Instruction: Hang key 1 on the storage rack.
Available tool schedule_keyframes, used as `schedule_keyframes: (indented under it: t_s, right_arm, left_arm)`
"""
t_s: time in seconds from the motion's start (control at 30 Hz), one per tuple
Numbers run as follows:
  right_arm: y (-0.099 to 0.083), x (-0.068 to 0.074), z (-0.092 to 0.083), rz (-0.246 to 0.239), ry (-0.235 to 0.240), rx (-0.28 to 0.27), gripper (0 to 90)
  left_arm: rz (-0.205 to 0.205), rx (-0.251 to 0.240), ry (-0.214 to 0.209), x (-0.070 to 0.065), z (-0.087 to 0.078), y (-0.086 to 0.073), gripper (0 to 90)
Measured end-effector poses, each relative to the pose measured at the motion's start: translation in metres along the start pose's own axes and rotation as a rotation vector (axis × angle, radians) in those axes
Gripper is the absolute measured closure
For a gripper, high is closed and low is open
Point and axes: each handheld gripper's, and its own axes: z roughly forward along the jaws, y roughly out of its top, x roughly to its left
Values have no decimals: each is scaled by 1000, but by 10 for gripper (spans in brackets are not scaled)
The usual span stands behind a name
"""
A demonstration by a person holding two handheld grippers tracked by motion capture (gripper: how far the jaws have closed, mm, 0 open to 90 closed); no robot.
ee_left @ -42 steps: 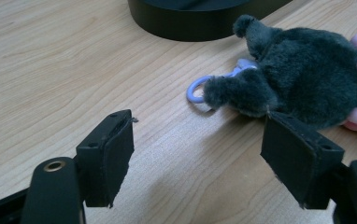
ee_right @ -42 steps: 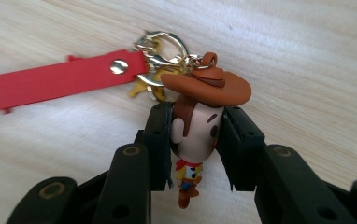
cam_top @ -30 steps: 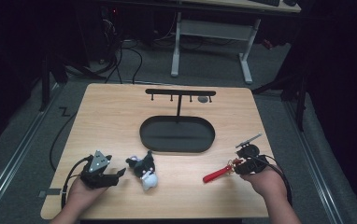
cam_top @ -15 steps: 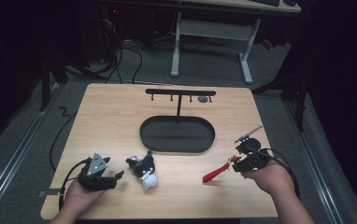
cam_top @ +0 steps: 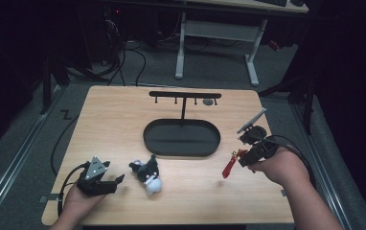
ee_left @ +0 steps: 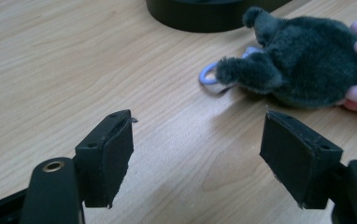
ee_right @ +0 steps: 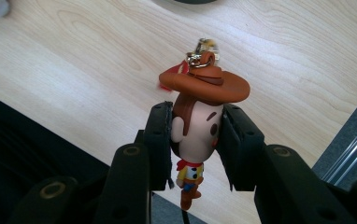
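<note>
Right gripper (ee_right: 196,140): jaws are clamped on the head of a small cowboy figure keychain with a wide brown hat (ee_right: 200,116). The pads are pressed against both sides of the pale head; the little body in yellow and red is seen hanging below, between the jaws. A metal clasp and a red strap (ee_right: 179,70) are attached at the hat's crown. In the high view the same gripper (cam_top: 248,154) is held above the right part of the light wooden table (cam_top: 119,120), with the red strap (cam_top: 229,165) dangling under it, clear of the tabletop.

Left gripper (ee_left: 197,158): jaws are wide apart, nothing between them, bare wood below. In the high view it (cam_top: 111,183) is held low at the table's front left corner, jaws aimed to the right.

A dark grey and white plush toy with a pale blue ring (ee_left: 303,70) is lying on the table just past the left jaws, not touched. In the high view it (cam_top: 147,175) is seen between the two grippers, nearer the left one.

A black oval stand base with an upright post and a hook bar (cam_top: 181,136) is placed mid-table, behind the plush.
</note>
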Motion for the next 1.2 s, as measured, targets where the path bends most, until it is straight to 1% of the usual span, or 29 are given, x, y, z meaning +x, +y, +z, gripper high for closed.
schedule_keyframes:
  t_s: [0.1,0.13,0.17,0.2,0.27,0.3,0.37,0.43,0.47,0.5,0.53,0.57,0.6,0.7,0.73,0.77,0.87,0.97,1.03,1.1,1.13,1.17,1.2]
  right_arm:
    - [4,-1,-4,7,5,5,665]
    - [6,-1,-4,12,11,22,665]
    - [6,-1,-4,12,11,22,665]
    - [7,-1,-3,12,2,32,665]
    - [9,-2,-3,10,2,32,665]
    - [11,-1,-3,19,0,30,664]
    - [14,-2,-1,6,2,31,664]
    - [18,-3,1,4,0,32,665]
    - [23,-3,1,11,-7,32,664]
    - [23,-3,1,11,-7,32,664]
    - [25,-3,1,7,-10,28,664]
    - [28,-2,0,18,-11,27,664]
    - [30,-2,-1,4,-16,14,664]
    - [38,-1,-5,7,-24,-3,665]
    - [40,-2,-5,-2,-24,-7,665]
    - [42,-2,-6,-2,-23,-13,665]
    - [48,-3,-7,5,-23,-25,665]
    - [54,-6,-7,10,-36,-22,665]
    - [56,-7,-8,20,-44,-28,665]
    - [59,-9,-9,32,-47,-43,666]
    - [61,-10,-9,26,-47,-49,666]
    - [62,-10,-8,32,-49,-46,666]
    - [62,-11,-8,27,-52,-48,666]
  left_arm:
    - [4,2,-8,-1,2,1,260]
    - [7,2,-10,-2,3,1,259]
    - [11,6,-11,-2,3,2,259]
    - [12,-1,-12,-2,3,2,258]
    - [17,-7,-14,-3,3,3,258]
    - [19,-8,-14,-3,4,4,258]
    - [17,-7,-16,-3,5,5,258]
    - [23,-8,-15,-3,6,6,258]
    - [23,-7,-17,-3,6,7,259]
    - [20,-11,-17,-4,7,7,259]
    - [24,-11,-16,-4,7,7,259]
    - [27,-5,-20,-4,7,7,259]
    - [29,-4,-22,-4,7,7,259]
    - [24,-13,-19,-4,8,7,259]
    - [24,-13,-19,-4,8,8,259]
    - [26,-8,-19,-4,8,8,259]
    - [23,-3,-20,-5,8,6,259]
    - [24,-10,-18,-5,3,5,260]
    - [14,-20,-18,-5,1,5,260]
    - [17,-10,-21,-5,1,4,260]
    - [16,-9,-20,-5,1,3,260]
    - [15,-4,-20,-4,0,3,259]
    - [13,-5,-16,-4,0,2,260]
